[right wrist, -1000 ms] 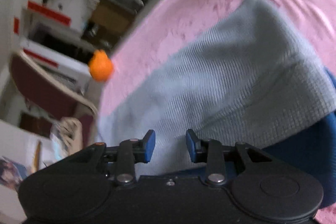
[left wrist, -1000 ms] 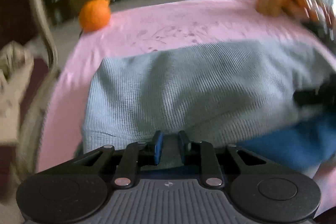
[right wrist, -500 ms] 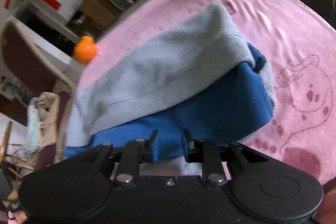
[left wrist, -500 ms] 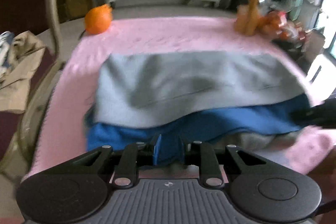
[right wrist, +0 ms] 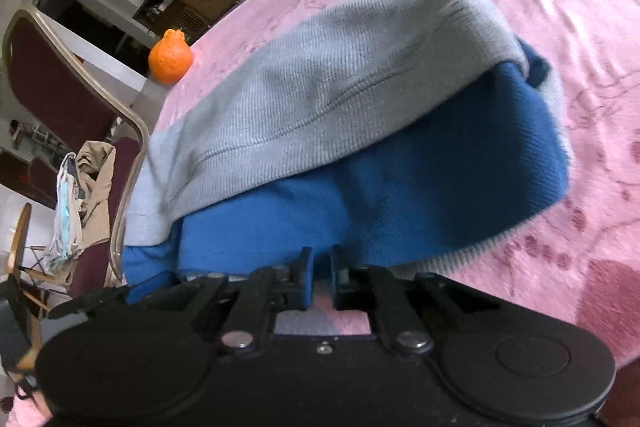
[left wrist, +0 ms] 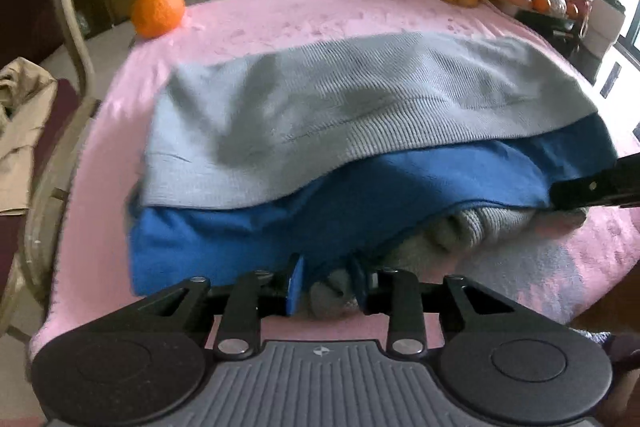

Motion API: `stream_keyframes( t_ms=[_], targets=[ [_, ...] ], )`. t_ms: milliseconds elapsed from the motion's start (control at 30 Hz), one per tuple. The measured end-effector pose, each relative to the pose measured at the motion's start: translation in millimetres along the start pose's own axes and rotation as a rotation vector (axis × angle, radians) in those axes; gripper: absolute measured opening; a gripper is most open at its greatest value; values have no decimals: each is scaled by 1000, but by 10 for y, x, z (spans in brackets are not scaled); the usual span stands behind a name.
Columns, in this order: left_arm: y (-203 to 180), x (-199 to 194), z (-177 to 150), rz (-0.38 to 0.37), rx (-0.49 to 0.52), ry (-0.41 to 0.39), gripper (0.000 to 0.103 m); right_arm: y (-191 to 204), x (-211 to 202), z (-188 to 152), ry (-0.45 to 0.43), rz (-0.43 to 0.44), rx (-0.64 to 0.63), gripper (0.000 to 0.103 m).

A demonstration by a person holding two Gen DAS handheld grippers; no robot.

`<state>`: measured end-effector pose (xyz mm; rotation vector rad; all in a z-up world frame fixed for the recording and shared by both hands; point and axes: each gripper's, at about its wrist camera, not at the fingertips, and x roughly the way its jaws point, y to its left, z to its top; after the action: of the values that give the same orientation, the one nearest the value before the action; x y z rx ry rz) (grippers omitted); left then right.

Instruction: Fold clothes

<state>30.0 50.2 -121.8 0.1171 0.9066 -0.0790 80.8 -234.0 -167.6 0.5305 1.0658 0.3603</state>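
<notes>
A grey and blue sweater (left wrist: pixel 360 131) lies folded across the middle of a pink blanket (left wrist: pixel 304 11), its grey ribbed half laid over the blue half so that a band of blue shows along the near edge. In the left wrist view the left gripper (left wrist: pixel 326 285) sits at six o'clock of the garment, at its near hem; its jaws have just been opening and now stand a little apart, with a grey lump of the sweater's cuff or hem between the blue pads, though whether the pads still press on it cannot be told. At about three o'clock in that view a black finger of the right gripper (left wrist: pixel 596 183) reaches in against the blue fold's right end. In the right wrist view the right gripper (right wrist: pixel 319 281) is also at six o'clock, just in front of the blue edge of the sweater (right wrist: pixel 360 131); its jaws have just been closing and are narrowly apart, and only pink blanket (right wrist: pixel 560 27) shows in the slot between them, with no cloth visibly caught. An orange citrus fruit (left wrist: pixel 158 9) rests on the blanket's far left corner, at about eleven o'clock of the sweater, well apart from it. A maroon chair (right wrist: pixel 56 83) with a beige garment (right wrist: pixel 94 183) on its seat stands off the blanket at nine o'clock.
</notes>
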Motion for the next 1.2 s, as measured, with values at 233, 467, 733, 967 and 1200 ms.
stream_keyframes(
  t_ms=[233, 467, 733, 967, 1200],
  targets=[
    [-40, -178, 206, -37, -19, -114, 31, -137, -287, 80, -143, 116, 122, 29],
    [-364, 157, 814, -23, 70, -183, 31, -230, -18, 287, -160, 187, 195, 28],
    [-635, 705, 827, -27, 212, -58, 36, -197, 193, 323, -103, 63, 117, 25],
    [-558, 224, 718, -37, 136, -145, 34, -534, -671, 297, -397, 175, 172, 66],
    [-598, 273, 700, -58, 103, -120, 34, -1171, -661, 153, -350, 97, 464, 67]
  ],
)
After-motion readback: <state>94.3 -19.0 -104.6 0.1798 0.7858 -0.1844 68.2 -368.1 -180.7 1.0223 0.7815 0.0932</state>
